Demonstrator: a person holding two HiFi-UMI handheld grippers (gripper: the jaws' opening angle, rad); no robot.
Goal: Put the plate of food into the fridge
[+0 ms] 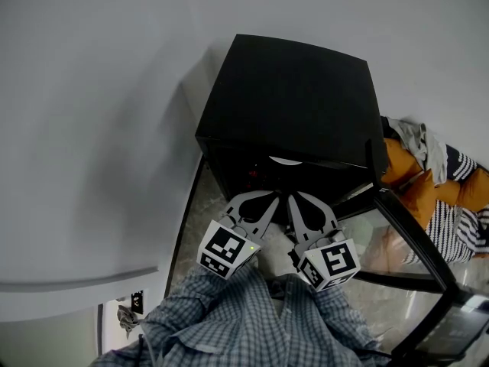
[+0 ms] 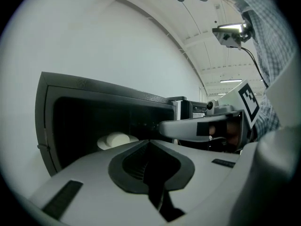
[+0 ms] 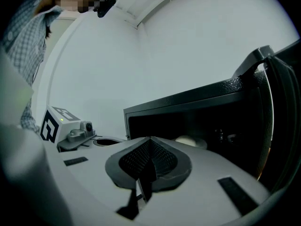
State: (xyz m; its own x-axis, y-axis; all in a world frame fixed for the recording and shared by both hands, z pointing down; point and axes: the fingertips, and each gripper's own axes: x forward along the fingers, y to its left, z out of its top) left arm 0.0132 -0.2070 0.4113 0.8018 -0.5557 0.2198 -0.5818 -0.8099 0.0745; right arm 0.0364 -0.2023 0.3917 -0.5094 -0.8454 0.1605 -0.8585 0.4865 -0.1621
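A black mini fridge stands open in front of me. Inside it sits a white plate with pale food; the plate shows on the fridge floor in the left gripper view, and the same plate in the right gripper view. My left gripper and right gripper are side by side just outside the fridge mouth, pointing in. Both are shut with nothing between the jaws. The left gripper has the right one beside it; the right gripper is apart from the plate.
The fridge door hangs open to the right, and its edge is close beside the right gripper. Orange and striped cloth lies beyond the door. A white wall runs along the left. Checked sleeves fill the bottom.
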